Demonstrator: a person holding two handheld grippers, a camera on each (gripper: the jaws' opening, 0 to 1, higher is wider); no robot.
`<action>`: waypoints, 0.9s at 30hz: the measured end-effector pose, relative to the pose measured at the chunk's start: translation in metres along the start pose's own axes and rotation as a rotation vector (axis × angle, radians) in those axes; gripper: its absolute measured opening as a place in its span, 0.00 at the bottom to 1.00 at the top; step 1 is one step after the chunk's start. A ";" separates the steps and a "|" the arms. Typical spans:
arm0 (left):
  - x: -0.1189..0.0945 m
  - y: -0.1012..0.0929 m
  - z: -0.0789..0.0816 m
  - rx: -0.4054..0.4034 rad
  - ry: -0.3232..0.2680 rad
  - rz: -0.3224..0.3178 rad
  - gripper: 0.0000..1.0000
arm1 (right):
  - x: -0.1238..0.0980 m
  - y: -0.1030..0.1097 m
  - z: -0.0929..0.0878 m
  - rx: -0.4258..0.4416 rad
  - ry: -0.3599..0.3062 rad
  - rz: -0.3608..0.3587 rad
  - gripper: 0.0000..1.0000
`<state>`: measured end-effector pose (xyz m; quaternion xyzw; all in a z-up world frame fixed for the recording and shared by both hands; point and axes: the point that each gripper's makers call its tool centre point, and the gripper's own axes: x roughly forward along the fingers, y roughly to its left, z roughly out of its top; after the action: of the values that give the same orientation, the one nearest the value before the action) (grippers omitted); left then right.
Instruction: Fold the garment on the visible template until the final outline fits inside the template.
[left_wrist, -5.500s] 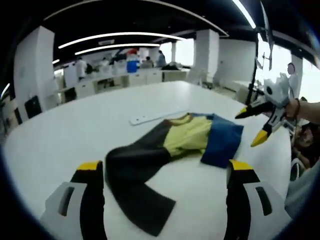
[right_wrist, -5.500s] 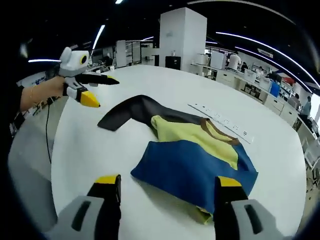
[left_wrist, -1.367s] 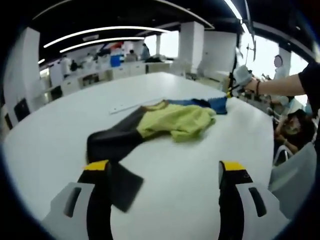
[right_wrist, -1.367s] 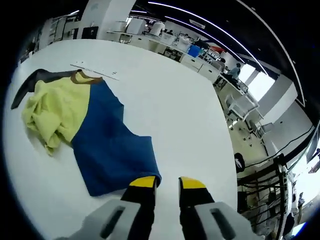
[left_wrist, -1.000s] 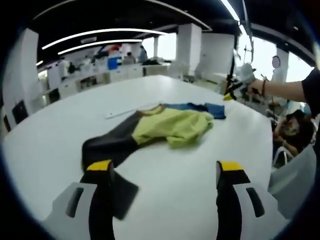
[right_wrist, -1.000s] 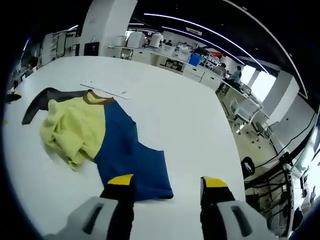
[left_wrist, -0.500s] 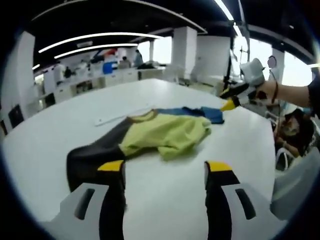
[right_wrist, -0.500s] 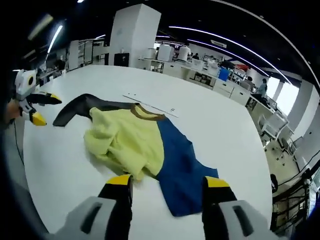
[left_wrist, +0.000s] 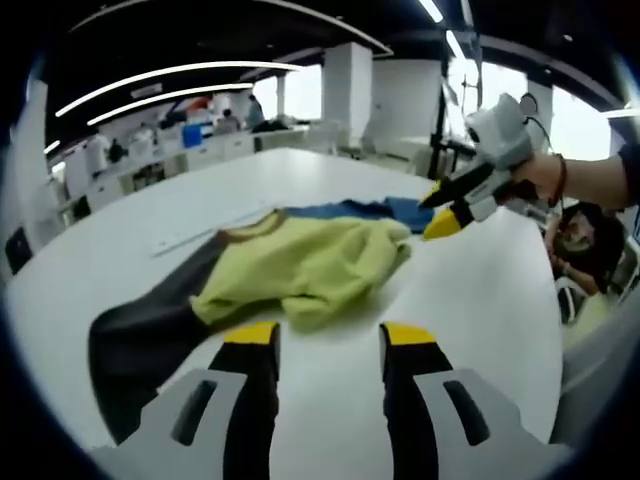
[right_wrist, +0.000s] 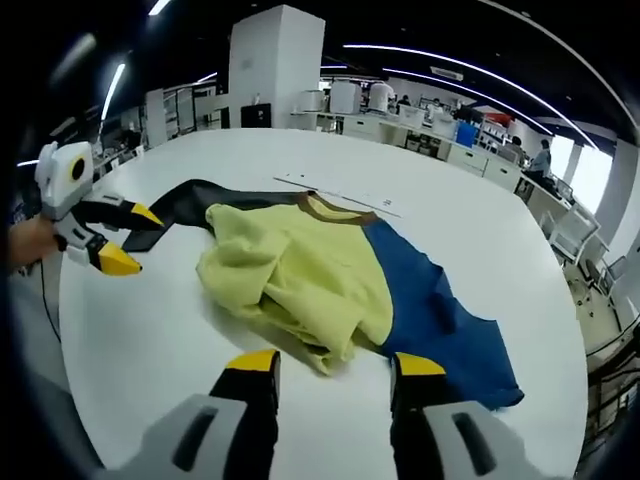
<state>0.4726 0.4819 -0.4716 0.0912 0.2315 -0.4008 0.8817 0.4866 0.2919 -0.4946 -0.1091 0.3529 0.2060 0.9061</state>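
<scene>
left gripper (left_wrist: 320, 340), bottom centre: jaws parted, holding nothing. right gripper (right_wrist: 330, 370), bottom centre: likewise parted, holding nothing. garment (right_wrist: 320, 280), yellow, blue, dark: rumpled mid-frame on white table (right_wrist: 150, 340), just beyond both sets of jaw tips.

The garment (right_wrist: 320, 265) lies spread on the table (right_wrist: 150, 330), its middle bunched up. In the right gripper view the right gripper (right_wrist: 330, 368) sits just before the bunched edge, the left gripper (right_wrist: 125, 240) off to the left near a sleeve. A strip (right_wrist: 340, 195) lies on the table behind the collar. In the left gripper view the left gripper (left_wrist: 325, 335) hangs before the garment (left_wrist: 290, 265), the right gripper (left_wrist: 440, 205) beyond it to the right.
</scene>
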 end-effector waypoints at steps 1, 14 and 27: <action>0.003 -0.001 0.000 -0.004 -0.003 -0.005 0.35 | 0.002 0.004 -0.002 -0.007 0.002 0.007 0.37; 0.039 -0.009 -0.008 -0.004 0.018 -0.029 0.27 | 0.026 0.015 -0.015 0.004 0.005 0.049 0.22; 0.065 -0.003 -0.005 0.056 0.027 0.016 0.15 | 0.030 0.010 -0.014 0.086 -0.024 -0.019 0.08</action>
<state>0.5058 0.4382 -0.5069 0.1232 0.2315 -0.3989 0.8787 0.4937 0.3047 -0.5264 -0.0711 0.3493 0.1834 0.9161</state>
